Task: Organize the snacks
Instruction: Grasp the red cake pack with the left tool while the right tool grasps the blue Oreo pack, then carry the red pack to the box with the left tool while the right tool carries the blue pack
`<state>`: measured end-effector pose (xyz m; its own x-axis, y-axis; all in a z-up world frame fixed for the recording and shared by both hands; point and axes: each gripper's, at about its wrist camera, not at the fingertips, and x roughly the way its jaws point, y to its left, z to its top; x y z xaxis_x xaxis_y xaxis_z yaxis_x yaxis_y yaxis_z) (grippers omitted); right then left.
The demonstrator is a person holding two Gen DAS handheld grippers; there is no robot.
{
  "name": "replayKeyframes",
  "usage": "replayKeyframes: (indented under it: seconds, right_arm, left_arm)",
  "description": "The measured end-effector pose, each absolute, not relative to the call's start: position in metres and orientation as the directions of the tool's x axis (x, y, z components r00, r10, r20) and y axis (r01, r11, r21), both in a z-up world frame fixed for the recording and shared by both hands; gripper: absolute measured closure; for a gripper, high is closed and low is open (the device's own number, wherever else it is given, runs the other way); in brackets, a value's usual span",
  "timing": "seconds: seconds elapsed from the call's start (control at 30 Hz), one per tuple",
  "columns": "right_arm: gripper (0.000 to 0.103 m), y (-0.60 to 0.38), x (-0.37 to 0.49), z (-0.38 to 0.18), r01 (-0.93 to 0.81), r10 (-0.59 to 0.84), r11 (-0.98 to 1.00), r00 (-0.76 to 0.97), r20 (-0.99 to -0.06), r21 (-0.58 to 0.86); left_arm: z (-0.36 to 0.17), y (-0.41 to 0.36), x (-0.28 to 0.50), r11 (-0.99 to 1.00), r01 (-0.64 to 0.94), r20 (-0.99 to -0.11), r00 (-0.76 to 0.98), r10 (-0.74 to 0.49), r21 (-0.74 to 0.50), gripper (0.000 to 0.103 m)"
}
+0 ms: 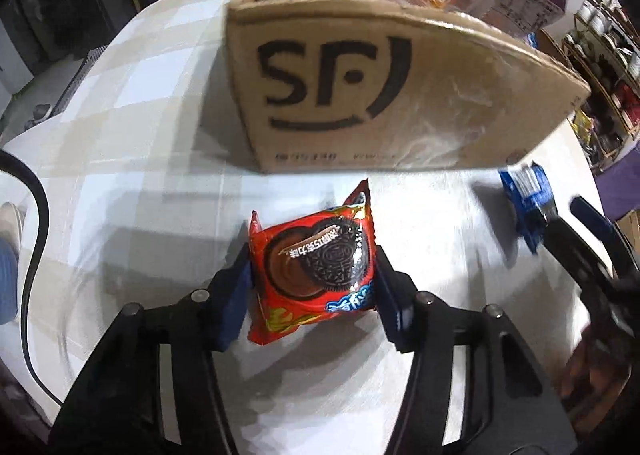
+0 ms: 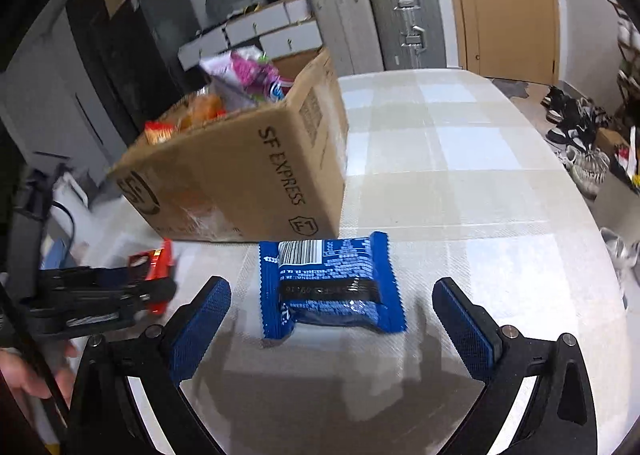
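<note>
Your left gripper (image 1: 314,275) pinches the red foil cookie packet (image 1: 314,267) just before the brown cardboard box (image 1: 384,95); your right gripper (image 2: 332,319) is spread around the blue foil packet (image 2: 330,287), near that box.

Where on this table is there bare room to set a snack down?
The checked tablecloth lies bare right of the cardboard box and beyond the blue packet. The box itself is crowded with snacks.

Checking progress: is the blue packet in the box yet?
Out. The blue packet lies flat on the table in front of the box, between the open right gripper fingers, untouched.
</note>
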<state>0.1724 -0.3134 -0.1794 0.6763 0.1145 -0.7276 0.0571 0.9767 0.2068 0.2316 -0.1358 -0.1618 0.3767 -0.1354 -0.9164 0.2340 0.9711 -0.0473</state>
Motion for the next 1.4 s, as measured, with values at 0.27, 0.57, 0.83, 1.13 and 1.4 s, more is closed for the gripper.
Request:
replayKeyframes:
  seconds: [0.27, 0.57, 0.83, 1.13, 1.4]
  right_arm:
    - [0.001, -0.293, 0.200, -0.197, 0.039, 0.033, 0.997, 0.586, -0.810, 0.069]
    - [0.022, -0.294, 0.205, -0.200, 0.043, -0.016, 0.999, 0.591, -0.807, 0.011]
    - [0.052, -0.291, 0.195, -0.195, 0.046, -0.009, 0.999, 0.609, -0.793, 0.025]
    - [0.056, -0.299, 0.185, -0.192, 0.035, 0.070, 0.993, 0.622, -0.780, 0.117]
    - [0.056, -0.305, 0.165, -0.174, 0.027, 0.165, 0.970, 0.654, -0.738, 0.240]
  left_arm:
    - [-0.163, -0.113, 0.241, 0.958, 0.259, -0.903, 0.373, -0.214, -0.120, 0.053]
    - [-0.171, -0.094, 0.257, 0.944, 0.260, -0.891, 0.351, -0.288, -0.203, 0.053]
    - [-0.175, -0.076, 0.263, 0.940, 0.249, -0.887, 0.342, -0.309, -0.232, 0.053]
    - [-0.168, -0.068, 0.233, 0.941, 0.246, -0.883, 0.352, -0.309, -0.231, 0.053]
    - [-0.158, -0.067, 0.223, 0.934, 0.262, -0.873, 0.359, -0.328, -0.243, 0.053]
